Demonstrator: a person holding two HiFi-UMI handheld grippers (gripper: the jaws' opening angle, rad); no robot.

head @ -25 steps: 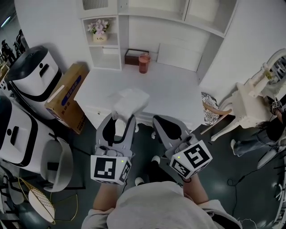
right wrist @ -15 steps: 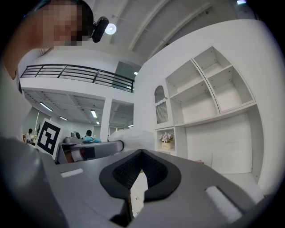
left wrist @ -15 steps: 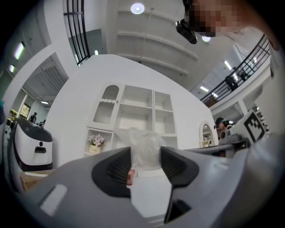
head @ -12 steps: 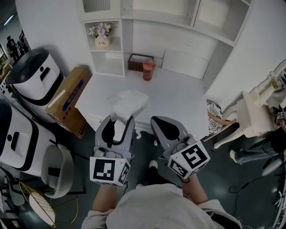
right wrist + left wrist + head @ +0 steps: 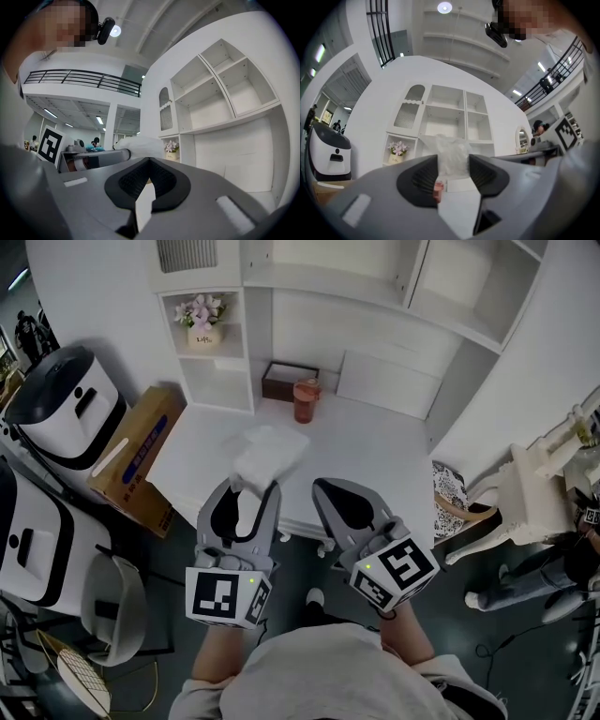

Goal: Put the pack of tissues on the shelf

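Your left gripper [image 5: 251, 486] and right gripper [image 5: 328, 491]: grey moulded shells with black ribbed pads inside. Each carries a white cube [image 5: 225, 594] printed with black square markers and a small green light. You wear a pale grey top [image 5: 319, 673].

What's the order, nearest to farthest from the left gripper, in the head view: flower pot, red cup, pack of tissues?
1. pack of tissues, clamped in its jaws.
2. red cup, on the desk beyond.
3. flower pot, in the left shelf cubby.
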